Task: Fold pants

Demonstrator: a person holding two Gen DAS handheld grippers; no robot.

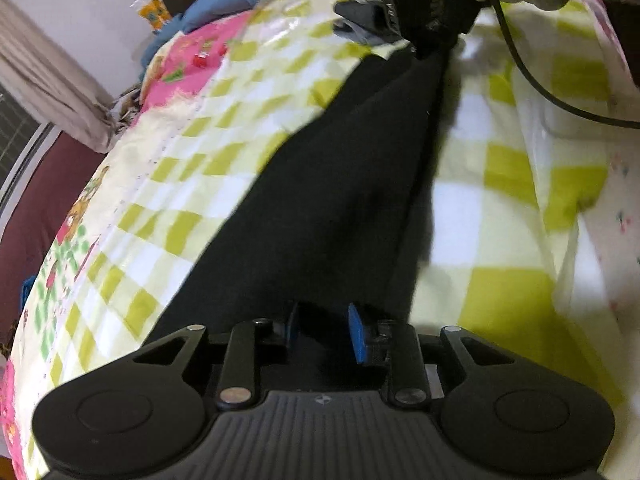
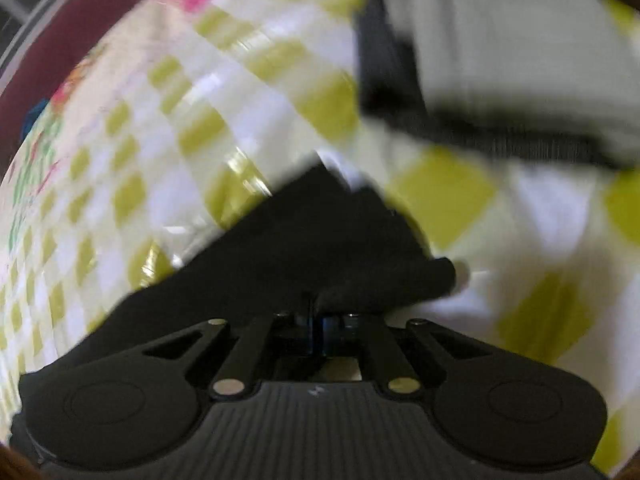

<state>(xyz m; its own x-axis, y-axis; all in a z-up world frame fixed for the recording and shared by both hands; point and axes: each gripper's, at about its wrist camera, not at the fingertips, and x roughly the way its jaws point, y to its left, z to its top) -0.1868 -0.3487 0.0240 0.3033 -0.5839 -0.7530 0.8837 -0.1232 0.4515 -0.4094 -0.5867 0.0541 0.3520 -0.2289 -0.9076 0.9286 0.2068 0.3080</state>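
Here, black pants (image 1: pixel 340 184) lie stretched across a yellow-and-white checked bedspread (image 1: pixel 224 92). Left gripper (image 1: pixel 326 330): blue pads slightly apart with dark cloth between them; a firm pinch can't be told. Right gripper (image 2: pixel 316 322): fingers nearly pressed together on the pants' bunched end, view blurred. Blue garment (image 1: pixel 224 4) at the bed's far edge.

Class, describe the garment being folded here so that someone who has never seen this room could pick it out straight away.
Start from the bed cover, checked in yellow-green and white. The black pants lie as a long dark strip across it, pinched at either end by the left gripper and the right gripper. They are the only plain black cloth; the bundle behind is blue.
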